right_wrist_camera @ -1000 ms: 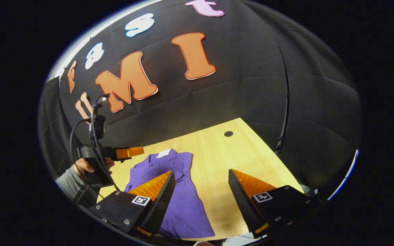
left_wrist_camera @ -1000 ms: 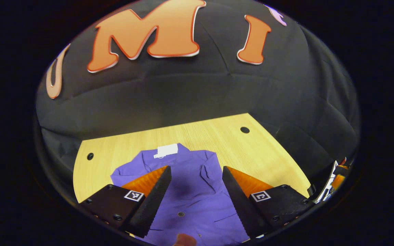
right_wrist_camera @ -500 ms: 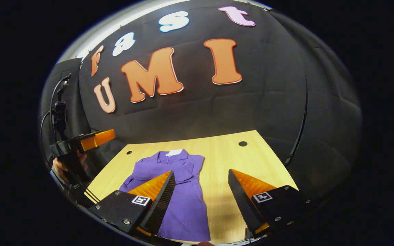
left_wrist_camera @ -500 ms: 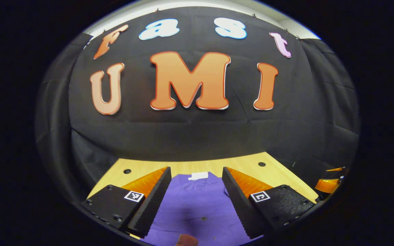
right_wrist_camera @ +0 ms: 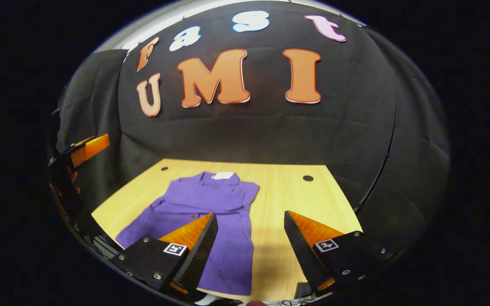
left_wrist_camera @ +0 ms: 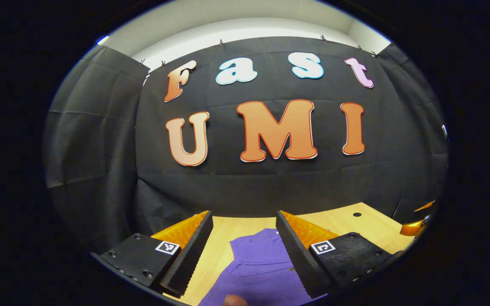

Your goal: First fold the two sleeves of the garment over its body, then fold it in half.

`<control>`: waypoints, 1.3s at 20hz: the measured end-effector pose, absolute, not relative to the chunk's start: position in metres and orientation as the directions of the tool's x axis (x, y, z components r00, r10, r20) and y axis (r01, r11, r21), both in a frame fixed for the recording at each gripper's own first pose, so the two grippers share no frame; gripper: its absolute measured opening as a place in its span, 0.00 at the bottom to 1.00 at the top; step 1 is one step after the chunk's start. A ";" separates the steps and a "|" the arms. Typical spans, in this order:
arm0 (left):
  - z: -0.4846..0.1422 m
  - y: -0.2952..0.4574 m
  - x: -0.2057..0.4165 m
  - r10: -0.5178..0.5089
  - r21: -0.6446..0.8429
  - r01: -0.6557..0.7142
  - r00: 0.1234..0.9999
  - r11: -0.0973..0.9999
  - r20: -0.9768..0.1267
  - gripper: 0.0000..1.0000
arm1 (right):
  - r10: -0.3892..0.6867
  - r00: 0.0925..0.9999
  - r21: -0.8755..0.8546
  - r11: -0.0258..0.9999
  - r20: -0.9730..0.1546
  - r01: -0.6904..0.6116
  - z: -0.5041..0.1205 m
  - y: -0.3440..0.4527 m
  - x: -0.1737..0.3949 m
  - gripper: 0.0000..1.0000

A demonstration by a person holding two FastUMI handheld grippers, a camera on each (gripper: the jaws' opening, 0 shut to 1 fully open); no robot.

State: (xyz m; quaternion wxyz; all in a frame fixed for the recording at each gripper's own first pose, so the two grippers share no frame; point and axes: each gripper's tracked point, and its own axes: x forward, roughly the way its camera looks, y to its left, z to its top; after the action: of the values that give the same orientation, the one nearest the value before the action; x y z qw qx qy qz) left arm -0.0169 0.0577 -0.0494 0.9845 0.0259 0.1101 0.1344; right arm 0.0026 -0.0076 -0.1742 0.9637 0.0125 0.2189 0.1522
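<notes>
Both grippers lifted away, purple garment (right_wrist_camera: 211, 208) flat, sleeves folded

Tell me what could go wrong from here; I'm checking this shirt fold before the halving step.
The purple garment lies near the wooden table's front edge, so lifting its hem could drag it off. The folded-in sleeves look loose and may slip open during the half fold. Both the left tool and right tool are open and hold nothing, so each grab could catch too few layers.
</notes>
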 end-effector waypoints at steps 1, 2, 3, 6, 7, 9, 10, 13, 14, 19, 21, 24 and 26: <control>-0.071 0.060 -0.028 0.271 0.080 -0.259 0.927 0.963 -0.259 0.96 | 0.305 0.842 0.095 0.951 -0.445 -0.295 -0.184 -0.005 -0.004 0.94; -0.094 0.062 -0.042 0.270 0.078 -0.258 0.911 0.963 -0.312 0.96 | 0.317 0.815 0.107 0.946 -0.485 -0.305 -0.195 0.000 -0.011 0.94; -0.112 0.065 -0.052 0.268 0.075 -0.259 0.893 0.963 -0.361 0.96 | 0.317 0.796 0.114 0.946 -0.516 -0.303 -0.207 0.002 -0.017 0.94; -0.155 0.073 -0.074 0.228 0.039 -0.242 0.833 0.969 -0.504 0.96 | 0.314 0.716 0.135 0.945 -0.624 -0.297 -0.244 0.003 -0.036 0.94; -0.173 0.074 -0.083 0.213 0.027 -0.238 0.804 0.971 -0.555 0.96 | 0.314 0.687 0.146 0.945 -0.656 -0.292 -0.257 0.004 -0.043 0.94; -0.212 0.079 -0.101 0.194 0.017 -0.243 0.730 0.970 -0.656 0.96 | 0.312 0.623 0.164 0.945 -0.717 -0.284 -0.281 0.006 -0.056 0.94; -0.230 0.081 -0.112 0.186 0.017 -0.247 0.681 0.969 -0.708 0.97 | 0.310 0.594 0.172 0.945 -0.743 -0.278 -0.299 0.011 -0.059 0.94; -0.277 0.087 -0.140 0.131 -0.009 -0.245 0.548 0.969 -0.826 0.97 | 0.302 0.530 0.179 0.946 -0.793 -0.271 -0.323 0.015 -0.069 0.94; -0.290 0.088 -0.143 0.110 -0.022 -0.245 0.512 0.969 -0.852 0.98 | 0.292 0.508 0.173 0.948 -0.810 -0.268 -0.331 0.017 -0.071 0.94; -0.341 0.094 -0.168 0.046 -0.031 -0.247 0.298 0.969 -0.954 0.98 | 0.272 0.395 0.179 0.950 -0.878 -0.256 -0.359 0.021 -0.083 0.94; -0.356 0.097 -0.176 0.007 -0.050 -0.249 0.221 0.967 -0.975 0.98 | 0.267 0.354 0.189 0.952 -0.896 -0.240 -0.366 0.024 -0.086 0.94; -0.379 0.103 -0.186 -0.017 -0.046 -0.244 0.122 0.969 -0.992 0.98 | 0.252 0.308 0.189 0.957 -0.917 -0.219 -0.375 0.023 -0.090 0.94; -0.386 0.104 -0.194 -0.045 -0.058 -0.234 0.062 0.971 -0.997 0.98 | 0.231 0.272 0.176 0.961 -0.934 -0.214 -0.382 0.022 -0.095 0.94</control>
State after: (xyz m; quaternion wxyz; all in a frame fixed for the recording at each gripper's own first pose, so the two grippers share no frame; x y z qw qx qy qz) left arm -0.1935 0.1041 -0.3858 0.7214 -0.1021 0.6818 0.0655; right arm -0.0954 0.0222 -0.3820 0.7975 0.0073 0.5869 0.1395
